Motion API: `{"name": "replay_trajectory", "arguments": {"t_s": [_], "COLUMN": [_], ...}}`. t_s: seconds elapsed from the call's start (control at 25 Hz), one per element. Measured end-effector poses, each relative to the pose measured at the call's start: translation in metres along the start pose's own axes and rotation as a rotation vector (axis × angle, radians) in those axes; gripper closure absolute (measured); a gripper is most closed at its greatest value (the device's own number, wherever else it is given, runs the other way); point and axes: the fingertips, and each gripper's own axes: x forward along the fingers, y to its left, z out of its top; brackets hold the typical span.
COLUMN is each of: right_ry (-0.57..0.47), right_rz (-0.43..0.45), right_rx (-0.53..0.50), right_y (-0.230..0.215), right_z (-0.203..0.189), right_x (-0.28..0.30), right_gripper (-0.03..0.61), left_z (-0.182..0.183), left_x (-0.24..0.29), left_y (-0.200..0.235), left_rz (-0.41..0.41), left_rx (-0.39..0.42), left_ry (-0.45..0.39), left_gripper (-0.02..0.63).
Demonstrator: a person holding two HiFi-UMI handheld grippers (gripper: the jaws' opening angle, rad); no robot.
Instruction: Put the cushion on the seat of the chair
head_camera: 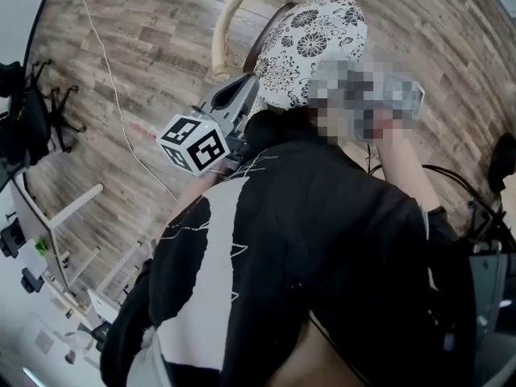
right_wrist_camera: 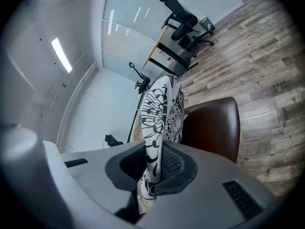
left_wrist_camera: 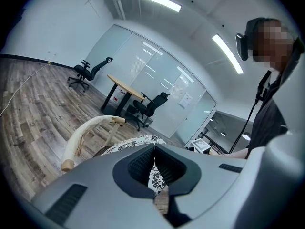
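Black-and-white flowered cushion (head_camera: 314,43) hangs between the two grippers, over the chair (head_camera: 222,31). Left gripper (left_wrist_camera: 154,149) is clenched on one edge of it: the ribbed pads meet, with patterned fabric pinched between them. Right gripper (right_wrist_camera: 153,147) grasps the opposite edge, its pads pressed on a fold of the cloth. From the right gripper view the cushion stands nearly on edge, tilted, with the brown seat (right_wrist_camera: 214,128) just beside and below it. Whether it touches the seat cannot be told. In the head view the cushion hides most of the seat, and the chair's pale curved back rail (left_wrist_camera: 86,137) arcs beyond it. Wood-plank floor (head_camera: 145,47) lies all around.
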Motion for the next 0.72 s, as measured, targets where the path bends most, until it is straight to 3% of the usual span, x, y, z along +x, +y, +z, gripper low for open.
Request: {"name": "replay_trajectory", "arguments": {"t_s": [0.72], "right_ry": [-0.011], "right_rz": [-0.141], "right_rx": [0.078], "right_y": [-0.077], "right_z": [-0.009], "right_x": [-0.033], "right_gripper": [0.546], "left_z": [-0.031], "left_x": [0.038], "left_y": [-0.019], "left_rz": [-0.048], "left_rx": [-0.013], "left_ry": [0.081], "left_gripper": [0.598]}}
